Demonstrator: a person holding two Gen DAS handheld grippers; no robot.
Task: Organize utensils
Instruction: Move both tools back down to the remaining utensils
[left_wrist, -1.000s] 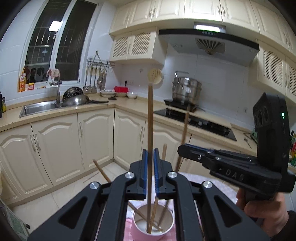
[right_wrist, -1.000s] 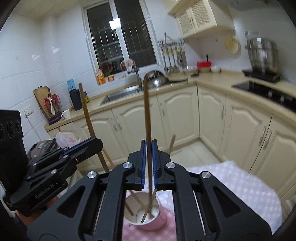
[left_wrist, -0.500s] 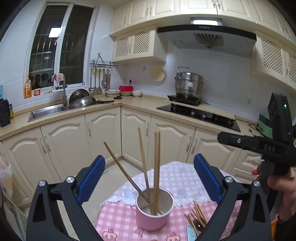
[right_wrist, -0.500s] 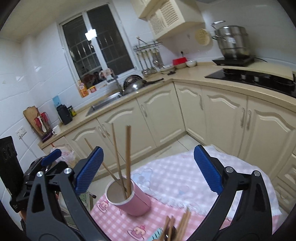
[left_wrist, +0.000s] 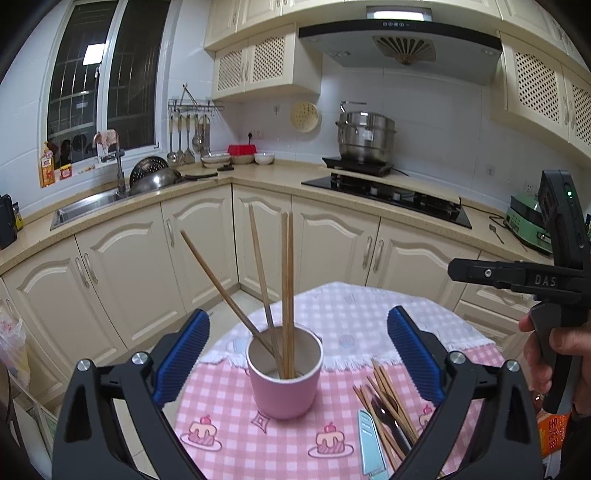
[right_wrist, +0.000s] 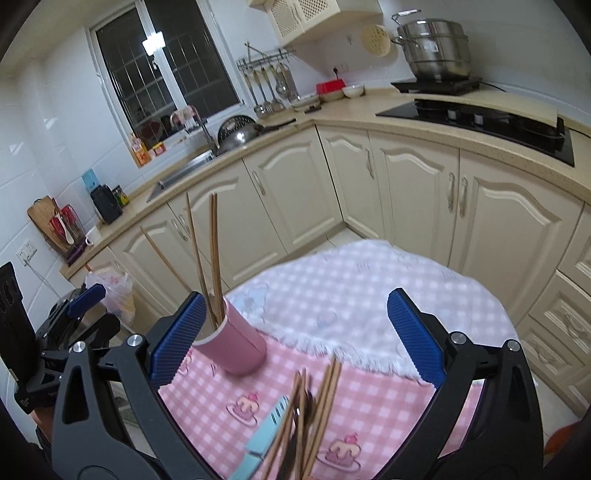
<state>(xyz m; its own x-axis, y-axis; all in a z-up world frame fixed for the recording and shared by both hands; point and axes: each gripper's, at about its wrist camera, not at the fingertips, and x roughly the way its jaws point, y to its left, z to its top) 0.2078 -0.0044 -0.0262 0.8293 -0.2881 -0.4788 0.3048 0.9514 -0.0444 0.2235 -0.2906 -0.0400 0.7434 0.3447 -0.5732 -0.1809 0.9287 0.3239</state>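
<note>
Four chopsticks (left_wrist: 286, 280) stood in the pink cup (left_wrist: 283, 373); loose chopsticks (right_wrist: 317, 402) lay lengthwise below the right gripper (right_wrist: 295, 339), the nearer one; both grippers' fingers (left_wrist: 181, 350) gaped wide, empty.

I see a steel stockpot (left_wrist: 365, 138) on the black glass hob (left_wrist: 384, 192); left of the hob: red box (left_wrist: 242, 149), hanging ladles (left_wrist: 186, 140), steel sink (left_wrist: 88, 206).
</note>
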